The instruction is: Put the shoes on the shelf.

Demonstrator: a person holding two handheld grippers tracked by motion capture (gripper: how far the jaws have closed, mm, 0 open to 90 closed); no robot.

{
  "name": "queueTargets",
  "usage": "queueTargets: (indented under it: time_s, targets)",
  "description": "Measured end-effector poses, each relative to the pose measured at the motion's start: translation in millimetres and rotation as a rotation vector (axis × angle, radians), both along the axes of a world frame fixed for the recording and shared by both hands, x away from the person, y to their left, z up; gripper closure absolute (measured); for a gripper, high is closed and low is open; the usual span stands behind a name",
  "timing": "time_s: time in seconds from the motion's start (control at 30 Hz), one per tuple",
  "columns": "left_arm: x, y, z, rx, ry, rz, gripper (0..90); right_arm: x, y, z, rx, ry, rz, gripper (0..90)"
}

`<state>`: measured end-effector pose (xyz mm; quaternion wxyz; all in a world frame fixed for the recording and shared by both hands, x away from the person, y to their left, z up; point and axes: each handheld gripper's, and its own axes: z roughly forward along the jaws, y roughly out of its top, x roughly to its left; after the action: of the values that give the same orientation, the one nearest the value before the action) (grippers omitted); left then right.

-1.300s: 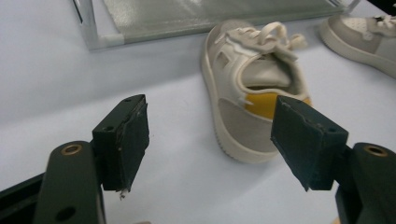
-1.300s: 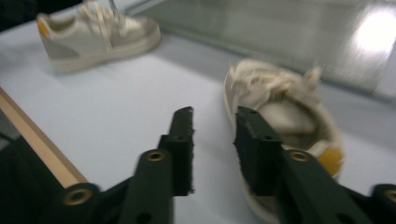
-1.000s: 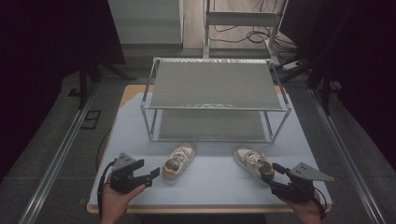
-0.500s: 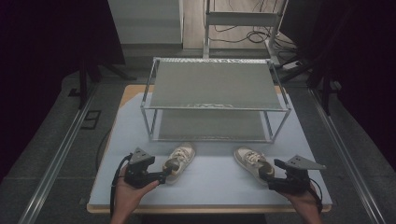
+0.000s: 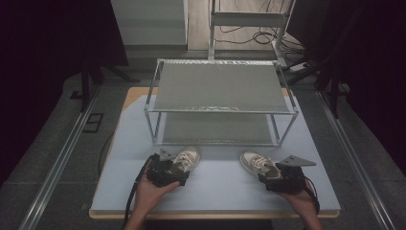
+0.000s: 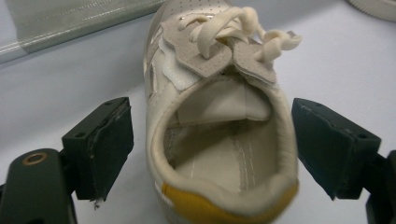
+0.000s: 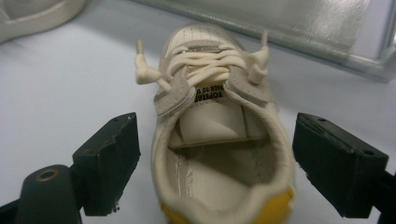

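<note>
Both grippers, left (image 5: 178, 173) and right (image 5: 268, 177), straddle their sneakers' (image 6: 219, 135) (image 7: 219, 154) heels with fingers (image 6: 100, 149) open, neither grasped, the two-tier rack (image 5: 220, 91) standing empty.

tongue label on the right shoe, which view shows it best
The right gripper view: the tongue label faces the camera just under the laces, its print partly visible. In the high view the right shoe is too small to show any label. The left gripper view has the left shoe between its jaws instead.
</note>
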<state>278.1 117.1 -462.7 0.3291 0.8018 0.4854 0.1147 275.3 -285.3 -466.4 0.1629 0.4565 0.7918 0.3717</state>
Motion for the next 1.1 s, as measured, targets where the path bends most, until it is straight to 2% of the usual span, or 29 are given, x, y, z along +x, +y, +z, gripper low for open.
queueTargets:
  time_s: [0.07,0.17,0.27,0.4,0.47,0.9,0.97,1.0,1.1]
  targets:
    - [1.8,-1.2,-1.6,0.007,0.005,0.002,14.9,2.5,2.0,-2.1,-0.008,0.005,0.002,15.2]
    - [6.4,-4.9,-8.6,0.039,0.022,0.006,14.9,10.0,5.8,-7.7,-0.024,0.03,0.005,15.3]
    - [8.7,-7.2,-15.4,0.046,0.043,0.007,15.8,14.2,7.5,-12.1,-0.037,0.044,0.001,16.0]
    - [8.3,-9.4,-18.2,0.05,0.045,0.001,20.0,16.8,9.6,-17.5,-0.053,0.059,-0.005,20.4]
    - [6.9,-10.4,-18.4,0.062,0.034,0.005,23.4,16.2,9.9,-17.8,-0.043,0.059,0.0,24.2]
    - [3.1,-5.3,-15.8,0.046,-0.006,-0.002,29.1,13.3,7.6,-16.1,-0.022,0.036,0.007,28.1]
    - [1.7,-4.2,-12.3,0.034,-0.018,-0.008,29.3,11.9,6.3,-13.6,-0.009,0.027,0.006,28.2]
    - [0.2,-3.0,-7.7,0.015,-0.037,-0.007,29.3,10.4,5.9,-10.5,-0.005,0.016,0.002,28.2]
    - [-1.1,-1.6,-2.8,0.0,-0.054,-0.011,29.5,9.0,5.9,-7.6,0.004,0.005,0.001,28.3]
